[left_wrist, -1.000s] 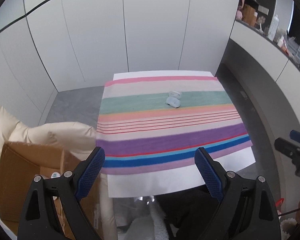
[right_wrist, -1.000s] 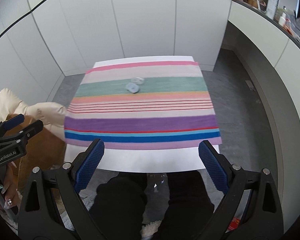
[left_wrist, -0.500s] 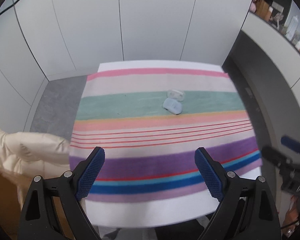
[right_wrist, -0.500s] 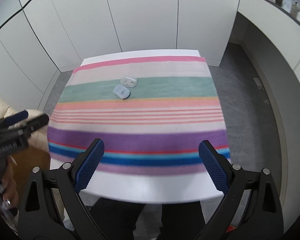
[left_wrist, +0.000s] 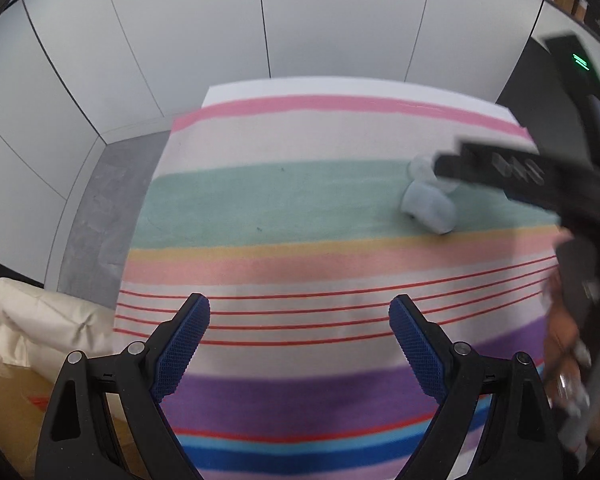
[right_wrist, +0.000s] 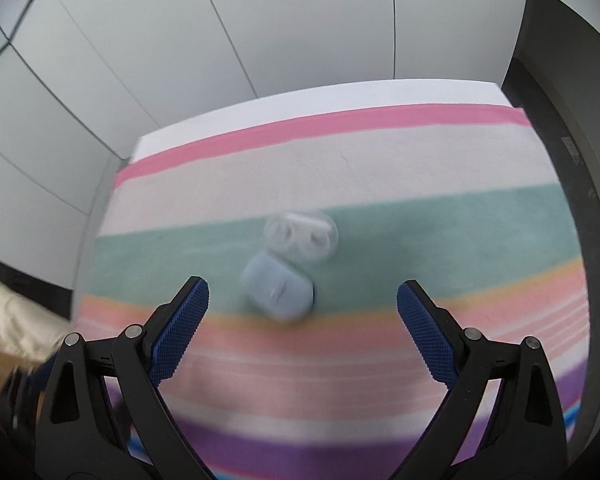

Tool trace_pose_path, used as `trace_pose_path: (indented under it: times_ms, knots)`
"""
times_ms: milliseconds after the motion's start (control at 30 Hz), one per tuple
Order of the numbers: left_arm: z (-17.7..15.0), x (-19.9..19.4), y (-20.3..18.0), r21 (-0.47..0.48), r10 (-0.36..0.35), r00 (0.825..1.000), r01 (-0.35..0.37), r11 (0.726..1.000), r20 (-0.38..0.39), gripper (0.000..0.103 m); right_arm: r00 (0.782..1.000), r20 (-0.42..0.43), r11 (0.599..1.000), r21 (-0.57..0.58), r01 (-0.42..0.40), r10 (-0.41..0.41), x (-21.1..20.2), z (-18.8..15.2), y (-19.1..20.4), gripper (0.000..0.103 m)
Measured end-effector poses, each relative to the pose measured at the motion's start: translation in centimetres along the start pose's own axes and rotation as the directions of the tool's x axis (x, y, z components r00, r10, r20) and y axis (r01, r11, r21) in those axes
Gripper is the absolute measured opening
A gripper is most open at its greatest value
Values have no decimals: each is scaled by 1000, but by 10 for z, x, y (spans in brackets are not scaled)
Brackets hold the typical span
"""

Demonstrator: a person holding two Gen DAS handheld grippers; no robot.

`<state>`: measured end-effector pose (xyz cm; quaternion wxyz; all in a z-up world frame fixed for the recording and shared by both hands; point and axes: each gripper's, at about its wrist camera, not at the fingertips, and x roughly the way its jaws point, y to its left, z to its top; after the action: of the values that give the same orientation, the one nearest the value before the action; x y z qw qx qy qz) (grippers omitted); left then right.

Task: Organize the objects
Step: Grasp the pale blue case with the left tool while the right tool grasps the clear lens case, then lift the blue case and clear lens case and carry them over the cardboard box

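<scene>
Above the striped cloth (right_wrist: 380, 168), your right gripper (right_wrist: 302, 300) points steeply down, jaws wide and empty, framing a pale blue case (right_wrist: 278, 286) touching a clear one (right_wrist: 302, 236) on the green stripe. Your left gripper (left_wrist: 299, 316), equally wide and empty, hangs well apart from them. No writing is readable.

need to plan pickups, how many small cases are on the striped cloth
2. A pale blue closed case lies on the green stripe of the striped cloth, and a clear case sits just behind it, touching or nearly so. Nothing else shows on the cloth, though blur limits detail.
</scene>
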<state>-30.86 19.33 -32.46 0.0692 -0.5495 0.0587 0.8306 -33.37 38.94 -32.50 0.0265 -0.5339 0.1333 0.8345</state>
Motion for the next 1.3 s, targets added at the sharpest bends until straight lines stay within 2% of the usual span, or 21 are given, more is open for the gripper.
trace_pose_path:
  times_ms: [100, 133, 167, 200, 267, 333, 400, 500, 567, 633, 667, 733, 767, 800, 833, 900, 967, 1167, 1300]
  knots:
    - [-4, 13, -1, 13, 2, 1000, -2, 1000, -11, 92, 1000, -16, 999, 38, 20, -20, 33, 11, 3, 97]
    - [-5, 15, -2, 15, -2, 1000, 3, 1000, -12, 92, 1000, -26, 999, 44, 18, -17, 41, 12, 5, 90]
    - [-5, 17, -4, 16, -15, 1000, 15, 1000, -13, 92, 999, -36, 999, 42, 17, -16, 48, 13, 8, 67]
    - [-4, 18, -7, 18, -25, 1000, 25, 1000, -11, 92, 998, -52, 999, 30, 27, -25, 56, 13, 11, 60]
    - [-1, 19, -14, 28, -54, 999, 54, 998, 4, 92, 996, -27, 997, -21, 80, -80, 57, 11, 19, 58]
    - [4, 21, -24, 42, -87, 996, 87, 995, 13, 92, 998, -26, 998, -21, 55, -55, 56, 9, 13, 58]
    - [11, 26, -40, 74, -147, 989, 146, 987, 10, 92, 997, -22, 998, -1, 68, -68, 50, 7, -4, 58]
    - [22, 38, -69, 152, -195, 981, 193, 969, -1, 92, 995, -1, 995, 14, 98, -98, 34, 1, -38, 58]
    - [28, 45, -90, 218, -179, 984, 173, 960, 9, 92, 993, 1, 993, 21, 115, -115, 25, -4, -56, 58]
    - [32, 50, -110, 272, -130, 991, 115, 955, 37, 92, 993, 5, 992, 35, 119, -119, 14, -11, -75, 58]
    - [33, 52, -116, 276, -127, 991, 111, 955, 43, 92, 992, 3, 991, 37, 127, -127, 9, -15, -83, 58]
    - [37, 56, -123, 247, -162, 986, 147, 958, 40, 92, 990, -6, 989, 42, 140, -139, 2, -23, -97, 58]
    - [38, 57, -126, 232, -160, 986, 146, 962, 42, 84, 990, -10, 988, 50, 144, -143, -1, -29, -104, 58]
    - [40, 61, -129, 217, -142, 989, 130, 967, 40, 71, 990, -14, 988, 55, 144, -144, -4, -31, -109, 58]
    - [41, 65, -133, 214, -126, 992, 117, 970, 28, 37, 990, -15, 988, 61, 143, -142, -5, -34, -111, 58]
    - [41, 71, -136, 204, -108, 994, 102, 974, 17, 36, 990, -17, 989, 60, 137, -137, -8, -38, -113, 58]
    - [40, 70, -134, 189, -114, 993, 108, 976, 17, 36, 991, -13, 990, 52, 134, -133, -23, -40, -135, 58]
    - [44, 56, -126, 162, -92, 996, 88, 983, 21, 36, 991, 10, 991, -5, 134, -134, -38, -41, -126, 58]
    - [55, 35, -121, 150, -65, 996, 55, 987, 60, 36, 990, 24, 990, -20, 140, -140, -54, -41, -122, 58]
